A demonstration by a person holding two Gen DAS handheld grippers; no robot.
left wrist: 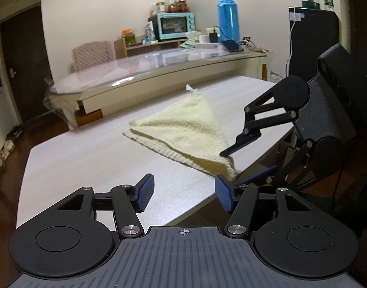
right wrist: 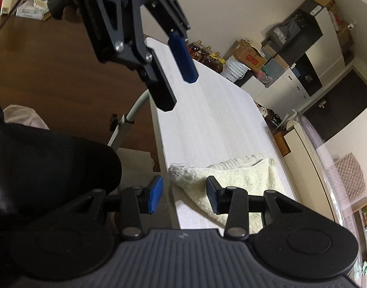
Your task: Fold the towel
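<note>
A pale yellow towel (left wrist: 183, 129) lies folded into a triangle on the white table (left wrist: 87, 158), one corner at the table's near right edge. My left gripper (left wrist: 183, 193) is open and empty, just short of that corner. My right gripper (left wrist: 241, 165) comes in from the right, jaws open around the same corner, one finger above the towel and one below the table edge. In the right wrist view the right gripper (right wrist: 184, 196) is open with the towel's frayed corner (right wrist: 183, 171) between its pads. The left gripper (right wrist: 178, 91) shows above, open.
A long glass-topped table (left wrist: 159, 64) stands behind with a teal toaster oven (left wrist: 175, 25), a blue thermos (left wrist: 228, 18) and jars. A black fridge (left wrist: 313, 40) is at the right. A dark door (left wrist: 22, 62) is at the left. Brown floor lies below the table edge.
</note>
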